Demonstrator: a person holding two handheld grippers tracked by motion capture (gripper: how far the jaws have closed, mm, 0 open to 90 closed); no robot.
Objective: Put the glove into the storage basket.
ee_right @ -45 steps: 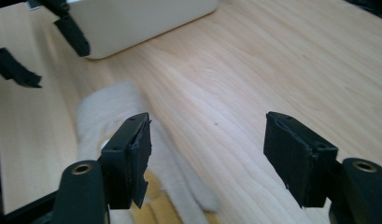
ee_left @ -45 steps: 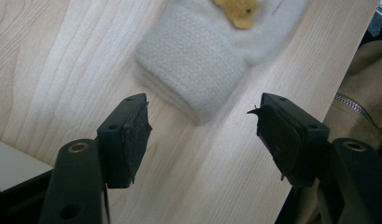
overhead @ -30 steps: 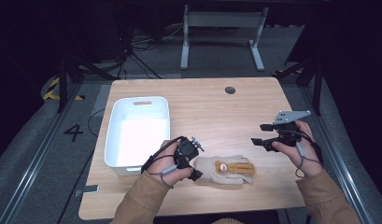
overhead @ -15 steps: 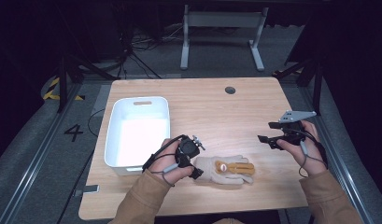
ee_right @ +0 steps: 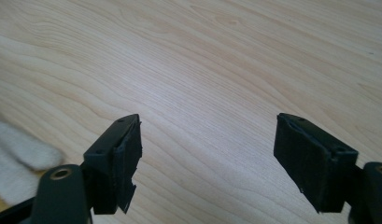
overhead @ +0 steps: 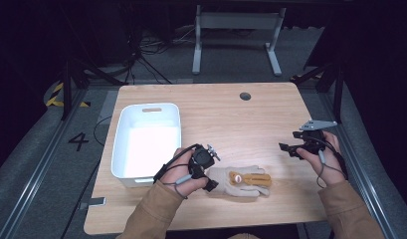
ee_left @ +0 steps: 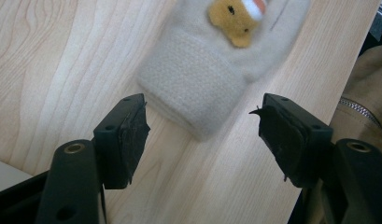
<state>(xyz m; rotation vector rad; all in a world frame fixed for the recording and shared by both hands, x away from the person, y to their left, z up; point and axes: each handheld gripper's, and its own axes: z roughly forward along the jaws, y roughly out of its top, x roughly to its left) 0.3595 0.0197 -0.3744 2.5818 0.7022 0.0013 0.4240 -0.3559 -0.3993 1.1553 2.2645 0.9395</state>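
Item: knitted glove (overhead: 241,180), beige, with a small bear patch on its back. Location: near edge of the wooden table (overhead: 226,117), just right of the white bin (overhead: 147,142).

Orientation: lies flat, long axis running left to right across the table; cuff toward the left gripper (overhead: 207,172), fingers pointing toward the right side.

Left gripper: jaws spread wide, holding nothing, poised just short of the cuff (ee_left: 188,100).

Right gripper (overhead: 290,148): jaws apart, empty, well clear of the glove above bare wood.

Handling note, as a judgement: the step appears to be seizing the cuff. Slide forward so both pads straddle the ribbed band, then close squarely; soft knit may bunch.
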